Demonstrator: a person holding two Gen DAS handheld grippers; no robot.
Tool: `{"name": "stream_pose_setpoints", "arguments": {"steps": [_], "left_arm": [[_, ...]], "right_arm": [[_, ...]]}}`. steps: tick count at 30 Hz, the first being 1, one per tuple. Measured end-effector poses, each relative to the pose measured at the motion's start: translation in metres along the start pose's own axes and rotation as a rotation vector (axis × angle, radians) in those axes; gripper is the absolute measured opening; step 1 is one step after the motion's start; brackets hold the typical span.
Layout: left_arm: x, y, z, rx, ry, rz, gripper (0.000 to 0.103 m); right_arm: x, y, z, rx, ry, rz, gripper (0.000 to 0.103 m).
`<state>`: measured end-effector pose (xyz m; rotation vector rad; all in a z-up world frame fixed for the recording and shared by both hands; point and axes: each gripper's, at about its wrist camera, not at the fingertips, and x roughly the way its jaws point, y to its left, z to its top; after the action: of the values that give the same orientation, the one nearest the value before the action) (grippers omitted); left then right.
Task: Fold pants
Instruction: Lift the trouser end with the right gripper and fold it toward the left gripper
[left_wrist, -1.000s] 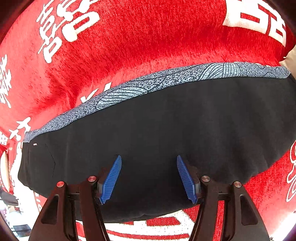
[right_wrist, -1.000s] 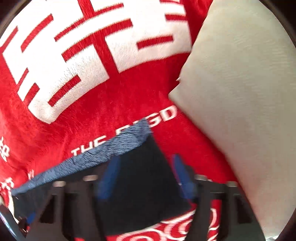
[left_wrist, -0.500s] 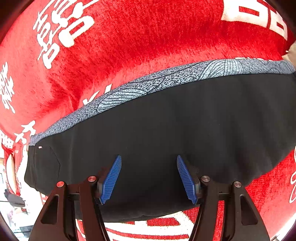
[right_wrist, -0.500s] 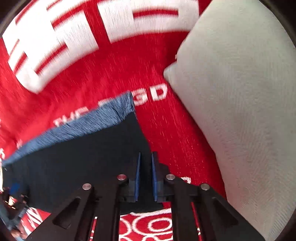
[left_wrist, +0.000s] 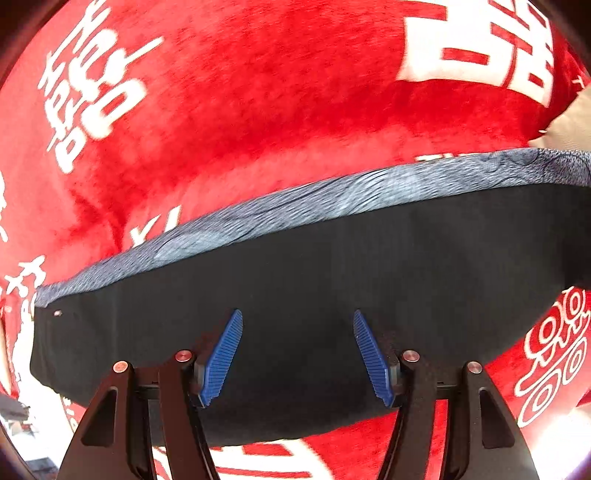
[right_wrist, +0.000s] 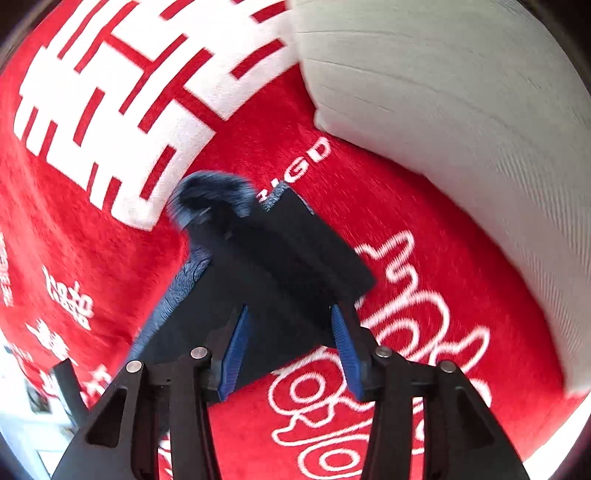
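Note:
The black pants (left_wrist: 314, 295) lie flat on a red blanket, with a blue-grey patterned band (left_wrist: 332, 199) along their far edge. My left gripper (left_wrist: 297, 354) is open over the near part of the pants and holds nothing. In the right wrist view the end of the pants (right_wrist: 280, 266) is bunched and partly turned over, its patterned corner (right_wrist: 214, 192) curled up. My right gripper (right_wrist: 290, 347) is open over that end, with the cloth between and below its blue fingers (right_wrist: 236, 350).
The red blanket (left_wrist: 258, 110) with white lettering covers the whole surface. A pale grey pillow (right_wrist: 461, 110) lies at the right, close beside the end of the pants; its corner also shows in the left wrist view (left_wrist: 572, 125).
My right gripper was shut half a second ago and has opened; the end of the pants now lies bunched and turned over. The left gripper stayed open and has barely moved.

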<state>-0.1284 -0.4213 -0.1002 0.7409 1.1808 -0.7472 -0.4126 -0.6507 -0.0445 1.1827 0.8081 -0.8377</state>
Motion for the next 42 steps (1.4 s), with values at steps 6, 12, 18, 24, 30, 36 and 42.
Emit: {"name": "stream_pose_setpoints", "arguments": {"steps": [6, 12, 18, 24, 30, 36, 42], "left_arm": [[0.008, -0.020, 0.009, 0.008, 0.018, -0.026, 0.064], [0.011, -0.018, 0.013, -0.046, 0.028, -0.067, 0.064], [0.025, -0.016, 0.013, -0.072, 0.045, -0.104, 0.068], [0.029, -0.019, 0.009, -0.049, 0.018, -0.095, 0.074], [0.036, -0.012, 0.007, -0.056, 0.029, -0.098, 0.082], [-0.001, -0.010, 0.014, -0.073, -0.026, -0.217, 0.050], [0.034, -0.024, -0.013, -0.075, 0.006, -0.253, 0.043]], "right_arm": [[-0.031, 0.002, 0.004, 0.024, -0.158, -0.167, 0.062], [-0.009, -0.017, 0.001, 0.113, -0.035, 0.013, 0.062], [0.018, -0.042, -0.023, 0.279, -0.020, 0.226, 0.062], [0.024, -0.050, -0.022, 0.330, -0.097, 0.290, 0.062], [0.032, -0.035, -0.001, 0.303, -0.130, 0.315, 0.062], [0.021, -0.004, 0.012, 0.171, -0.075, 0.166, 0.013], [-0.003, 0.040, 0.014, -0.033, -0.099, 0.123, 0.013]]}}
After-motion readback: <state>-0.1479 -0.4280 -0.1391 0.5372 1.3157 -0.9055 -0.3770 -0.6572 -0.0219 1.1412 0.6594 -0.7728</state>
